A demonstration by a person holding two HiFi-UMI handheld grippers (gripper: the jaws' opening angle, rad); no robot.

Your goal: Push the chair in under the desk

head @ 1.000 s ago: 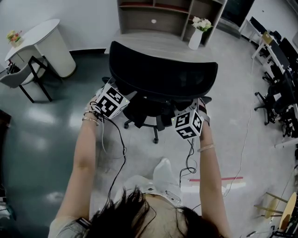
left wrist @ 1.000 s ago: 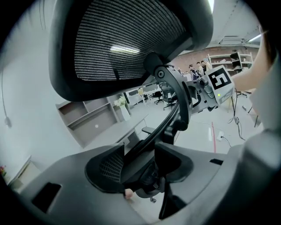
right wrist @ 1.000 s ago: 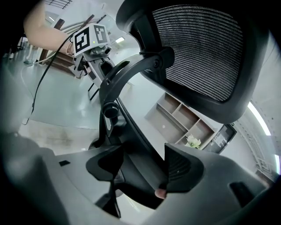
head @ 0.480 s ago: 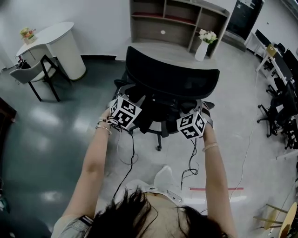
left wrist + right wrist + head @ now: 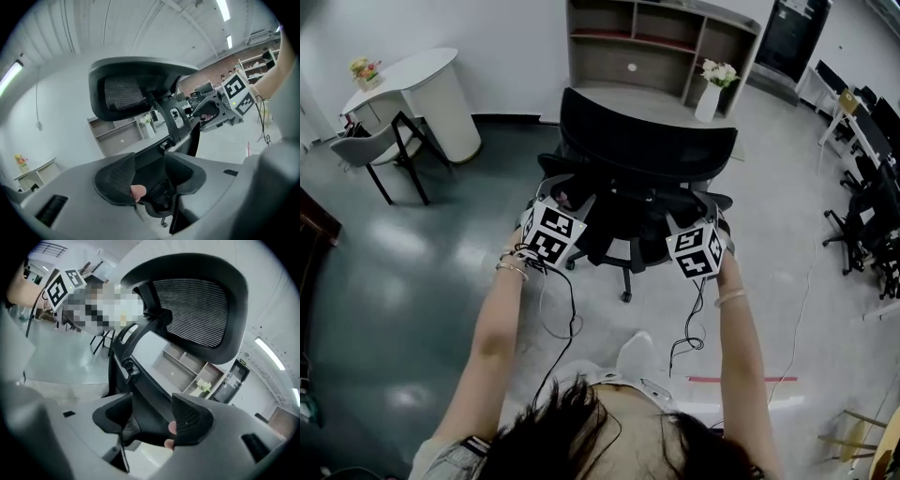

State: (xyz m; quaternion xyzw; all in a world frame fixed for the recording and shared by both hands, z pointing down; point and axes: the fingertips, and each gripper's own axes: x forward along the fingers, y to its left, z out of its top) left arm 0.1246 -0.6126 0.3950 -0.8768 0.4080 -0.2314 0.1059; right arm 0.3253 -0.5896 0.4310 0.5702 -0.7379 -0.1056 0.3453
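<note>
black office chair (image 5: 647, 155) with fine striped mesh back, pale grey woodgrain worktop (image 5: 647, 103), shiny dark teal floor (image 5: 394, 262), white vase (image 5: 707, 101)

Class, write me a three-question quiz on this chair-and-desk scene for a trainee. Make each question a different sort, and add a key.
1. True or false: the vase of flowers stands on the floor beside the chair.
2. What sits between the jaws of the left claw and of the right claw? A. a part of the chair B. a loose cable C. nothing
3. Fill in: in the head view, the white table is at the far ____.
Key: 1 false, it stands on the desk. 2 A. 3 left.
</note>
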